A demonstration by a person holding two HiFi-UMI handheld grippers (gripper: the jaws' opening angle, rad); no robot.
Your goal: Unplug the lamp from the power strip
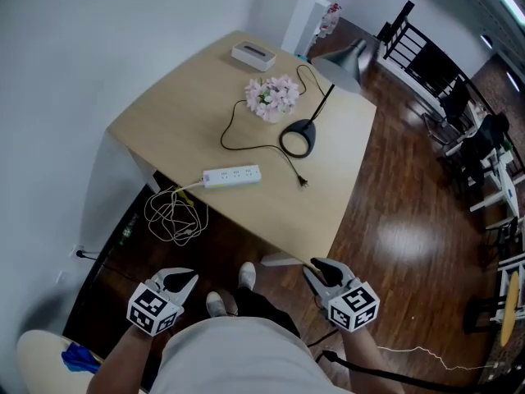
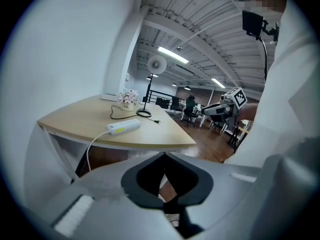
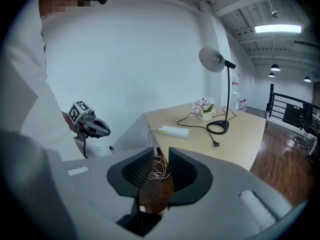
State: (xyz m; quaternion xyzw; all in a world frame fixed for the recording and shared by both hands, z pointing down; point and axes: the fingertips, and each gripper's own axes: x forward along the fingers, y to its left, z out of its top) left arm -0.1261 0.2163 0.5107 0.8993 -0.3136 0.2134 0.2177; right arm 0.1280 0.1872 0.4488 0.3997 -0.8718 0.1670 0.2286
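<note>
The black lamp (image 1: pixel 298 139) stands on the wooden table (image 1: pixel 189 105), its base near the middle. Its cord ends in a plug (image 1: pixel 303 182) that lies loose on the tabletop, apart from the white power strip (image 1: pixel 232 176) to its left. Both grippers hang well short of the table, close to the person's body. My left gripper (image 1: pixel 176 281) is shut with nothing in it. My right gripper (image 1: pixel 321 271) is open by a narrow gap and holds nothing. The right gripper view shows the strip (image 3: pixel 173 130), the plug (image 3: pixel 216 144) and the lamp base (image 3: pixel 218 128) far ahead.
A pot of pink flowers (image 1: pixel 272 97) and a white box (image 1: pixel 253 54) sit at the table's far side. The strip's own white cable hangs in a tangle (image 1: pixel 174 216) below the table's left edge. Dark wood floor lies to the right, with chairs and desks beyond.
</note>
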